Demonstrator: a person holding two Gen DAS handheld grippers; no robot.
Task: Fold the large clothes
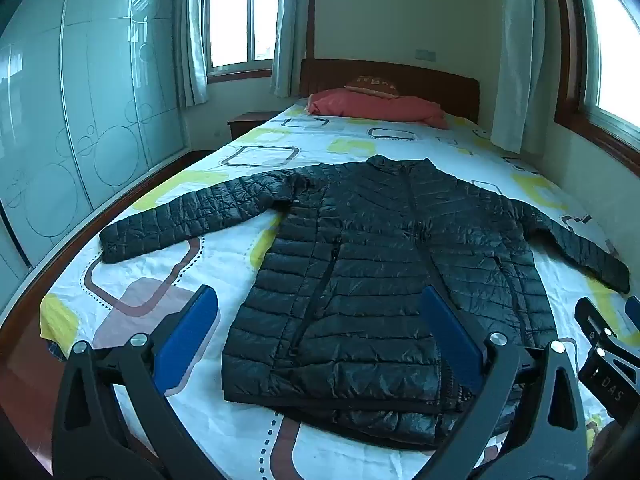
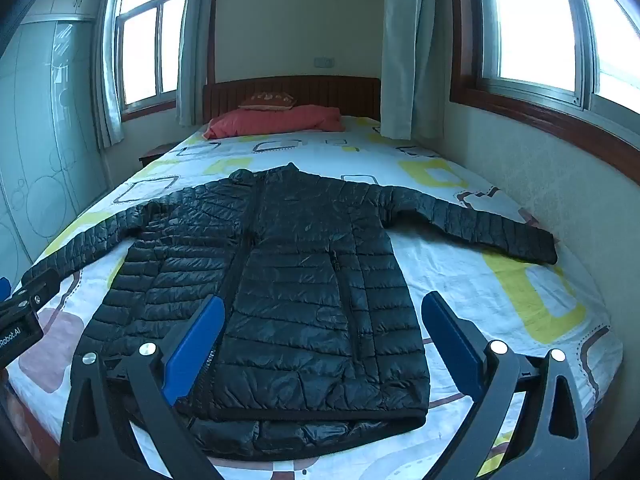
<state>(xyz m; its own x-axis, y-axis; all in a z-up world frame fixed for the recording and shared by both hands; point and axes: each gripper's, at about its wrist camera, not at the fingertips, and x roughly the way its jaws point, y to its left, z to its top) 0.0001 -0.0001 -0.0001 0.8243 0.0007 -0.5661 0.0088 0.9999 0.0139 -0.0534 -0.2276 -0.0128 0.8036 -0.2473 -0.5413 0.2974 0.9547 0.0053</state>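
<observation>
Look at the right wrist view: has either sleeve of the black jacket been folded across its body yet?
No. The black jacket lies flat on the bed with both sleeves spread straight out to the sides.

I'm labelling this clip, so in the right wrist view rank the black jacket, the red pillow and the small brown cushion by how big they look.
1. black jacket, by far the largest
2. red pillow
3. small brown cushion

The pillow and cushion lie far off at the headboard, so they look smaller than they are; the cushion sits on the pillow and is plainly smaller.

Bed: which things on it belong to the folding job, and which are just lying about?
Job: jacket, spread flat with sleeves out; left gripper and right gripper, jaws open.
Lying about: pink pillow, small cushion on it.
</observation>
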